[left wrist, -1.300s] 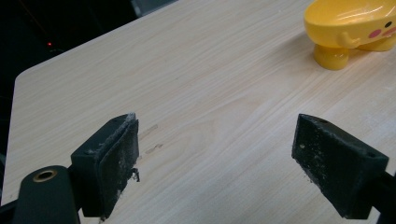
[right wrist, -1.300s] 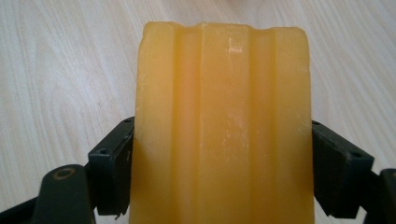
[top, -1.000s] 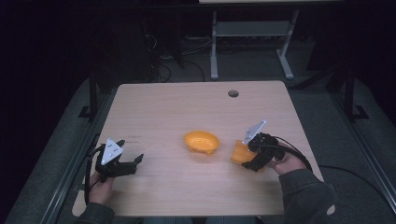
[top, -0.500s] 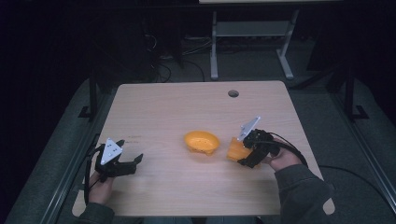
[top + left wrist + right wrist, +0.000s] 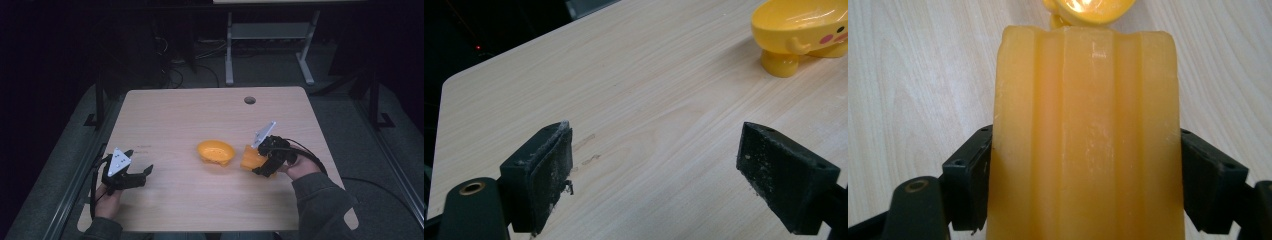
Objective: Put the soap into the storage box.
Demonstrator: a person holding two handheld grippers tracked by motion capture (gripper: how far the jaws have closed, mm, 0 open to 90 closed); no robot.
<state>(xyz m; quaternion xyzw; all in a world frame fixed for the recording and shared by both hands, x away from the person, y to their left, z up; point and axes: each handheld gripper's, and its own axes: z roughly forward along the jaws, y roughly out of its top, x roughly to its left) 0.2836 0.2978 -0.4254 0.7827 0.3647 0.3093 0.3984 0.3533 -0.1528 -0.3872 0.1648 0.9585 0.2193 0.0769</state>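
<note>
Ribbed orange block (image 5: 1085, 135), clamped between the right tool's (image 5: 260, 162) jaws just beside the yellow bowl (image 5: 215, 152) on the desk (image 5: 200, 115), could knock that bowl aside, while the left tool (image 5: 664, 170) rests agape.

The high view is looking forward and down from above the person's side, taking in the whole wooden table (image 5: 170, 115) from well back. The left gripper view is riding low and close over the tabletop (image 5: 634, 100), facing along its jaws toward the yellow bowl (image 5: 804, 30), which is also appearing at the table's middle in the high view (image 5: 215, 151). The right gripper view is sitting very near an orange block (image 5: 1083, 135), sharing the bowl (image 5: 1088, 10) beyond it.
</note>
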